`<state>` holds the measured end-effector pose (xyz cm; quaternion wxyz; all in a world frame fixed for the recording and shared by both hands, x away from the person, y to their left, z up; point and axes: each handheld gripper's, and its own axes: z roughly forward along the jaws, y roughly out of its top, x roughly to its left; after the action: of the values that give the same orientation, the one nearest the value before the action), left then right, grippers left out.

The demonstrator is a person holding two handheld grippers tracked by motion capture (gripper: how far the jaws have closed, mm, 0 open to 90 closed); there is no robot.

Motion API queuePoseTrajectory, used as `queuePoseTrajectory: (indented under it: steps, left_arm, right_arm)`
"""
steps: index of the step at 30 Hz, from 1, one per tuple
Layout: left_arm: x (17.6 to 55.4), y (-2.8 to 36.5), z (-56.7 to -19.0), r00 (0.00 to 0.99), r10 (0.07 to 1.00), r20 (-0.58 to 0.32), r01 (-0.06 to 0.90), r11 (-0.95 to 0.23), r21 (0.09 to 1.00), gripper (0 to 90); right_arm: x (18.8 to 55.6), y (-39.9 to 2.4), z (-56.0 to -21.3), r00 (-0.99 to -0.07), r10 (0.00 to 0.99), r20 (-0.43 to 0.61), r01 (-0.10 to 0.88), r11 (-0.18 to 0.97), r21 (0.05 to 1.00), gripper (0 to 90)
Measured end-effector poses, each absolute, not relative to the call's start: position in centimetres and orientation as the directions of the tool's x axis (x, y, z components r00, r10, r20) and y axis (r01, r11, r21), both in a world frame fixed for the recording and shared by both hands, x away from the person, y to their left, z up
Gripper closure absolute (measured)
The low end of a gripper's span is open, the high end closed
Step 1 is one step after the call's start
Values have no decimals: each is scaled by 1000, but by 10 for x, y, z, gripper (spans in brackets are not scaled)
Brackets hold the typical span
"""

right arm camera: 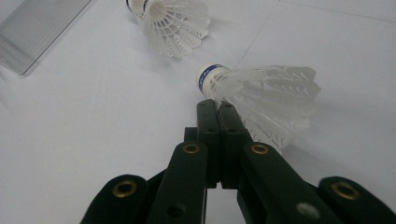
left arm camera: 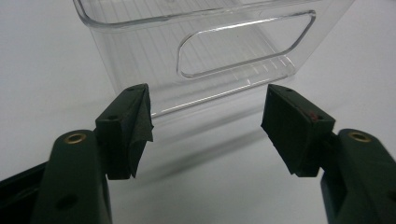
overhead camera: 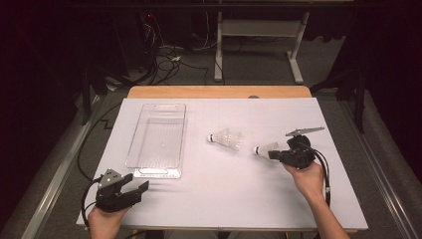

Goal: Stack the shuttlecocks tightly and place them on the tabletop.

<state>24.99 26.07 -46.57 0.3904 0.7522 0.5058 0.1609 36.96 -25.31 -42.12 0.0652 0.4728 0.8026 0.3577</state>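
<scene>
Two white shuttlecocks lie on the white table top [overhead camera: 224,194]. One shuttlecock [overhead camera: 226,139] [right arm camera: 170,23] rests near the middle. The other shuttlecock [overhead camera: 263,149] [right arm camera: 266,88] lies with its blue-banded cork pointing left, right at the tip of my right gripper [overhead camera: 271,153] [right arm camera: 217,105]. That gripper's jaws are pressed together and touch the skirt just behind the cork; nothing shows between the pads. My left gripper [overhead camera: 139,181] [left arm camera: 208,126] stands open at the front left, empty, facing the near end of a clear plastic bin [overhead camera: 158,105] [left arm camera: 140,56].
The empty bin lies lengthwise on the left half of the table, a handle slot in its near wall. A wooden edge [overhead camera: 219,91] borders the far side. Beyond it are table legs [overhead camera: 218,50] and cables on the floor.
</scene>
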Motion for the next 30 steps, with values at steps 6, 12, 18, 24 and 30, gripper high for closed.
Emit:
queuePoseTrajectory:
  steps: [6, 12, 18, 24, 30]
  left_arm:
    - [252, 261, -466, 442, 884, -152, 634, -188, 750, 338]
    - [250, 261, -465, 440, 885, -153, 634, -185, 750, 340]
    - [250, 261, -466, 432, 888, -160, 637, -175, 751, 340]
    - [248, 261, -465, 437, 886, -155, 632, -180, 754, 340]
    - [248, 262, -465, 436, 886, -156, 632, -177, 755, 340]
  right_arm:
    - [372, -250, -421, -544, 806, 232, 715, 300, 631, 900]
    - [371, -246, -420, -553, 797, 241, 708, 298, 640, 900]
    - [372, -243, -417, -561, 788, 254, 701, 289, 652, 900]
    - [372, -235, -413, -570, 781, 254, 693, 290, 660, 900]
    - [374, -231, -409, -575, 776, 261, 684, 280, 674, 900]
